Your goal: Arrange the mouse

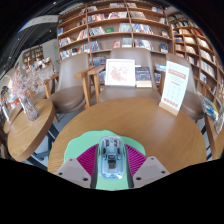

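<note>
Tongs (pixel 112 168): bottom centre of frame, both fingers closed in on the mouse, clenched on it w/ the magenta pads (pixel 88 160) pressing each side.
Mouse (pixel 111 158): grey-white, small, held betw. the pads, nose pointing up-frame; sits over the green mat, can't tell if it touches it or hangs just above.
Green mat (pixel 122 136): pale green, lower centre, lying on the round table right under and ahead of the fingers.
Round table (pixel 170 125): light wood, fills the lower-middle of frame; curved far edge runs across mid-frame.
Sign, centre (pixel 120 72): white board w/ red-orange print, standing just past the table's far edge, mid-frame.
Sign, right (pixel 174 86): second white placard, tilted, right of centre, near the table's far-right rim.
Chairs (pixel 70 88): beige padded one left of centre beyond the table; another at right, partly behind the placard.
Side table (pixel 25 135): wood, left edge of frame, w/ a vase of pale flowers (pixel 27 85) on it.
Bookshelves (pixel 115 28): wood, packed w/ books, across the whole upper part of frame, wrapping to upper right.
</note>
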`<action>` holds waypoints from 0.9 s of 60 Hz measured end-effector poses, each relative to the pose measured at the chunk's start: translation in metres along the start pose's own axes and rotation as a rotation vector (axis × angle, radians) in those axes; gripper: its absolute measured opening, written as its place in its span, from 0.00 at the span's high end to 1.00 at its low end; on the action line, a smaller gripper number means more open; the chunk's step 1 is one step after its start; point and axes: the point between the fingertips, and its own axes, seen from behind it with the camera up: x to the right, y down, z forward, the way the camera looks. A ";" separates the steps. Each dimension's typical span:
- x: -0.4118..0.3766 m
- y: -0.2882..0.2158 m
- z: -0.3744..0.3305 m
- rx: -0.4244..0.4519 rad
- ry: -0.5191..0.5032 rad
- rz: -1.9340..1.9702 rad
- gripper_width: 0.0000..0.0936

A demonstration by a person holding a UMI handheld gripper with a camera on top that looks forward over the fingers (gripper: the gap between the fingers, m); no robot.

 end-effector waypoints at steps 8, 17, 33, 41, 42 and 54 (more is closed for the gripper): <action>-0.013 0.031 0.017 -0.032 0.042 -0.030 0.53; -0.013 0.033 0.015 -0.010 0.089 -0.048 0.31; -0.010 -0.005 -0.105 0.140 0.142 -0.042 0.09; -0.007 0.003 -0.182 0.195 0.154 -0.043 0.09; -0.006 0.006 -0.189 0.199 0.157 -0.044 0.09; 0.006 0.053 -0.260 0.214 0.183 -0.028 0.09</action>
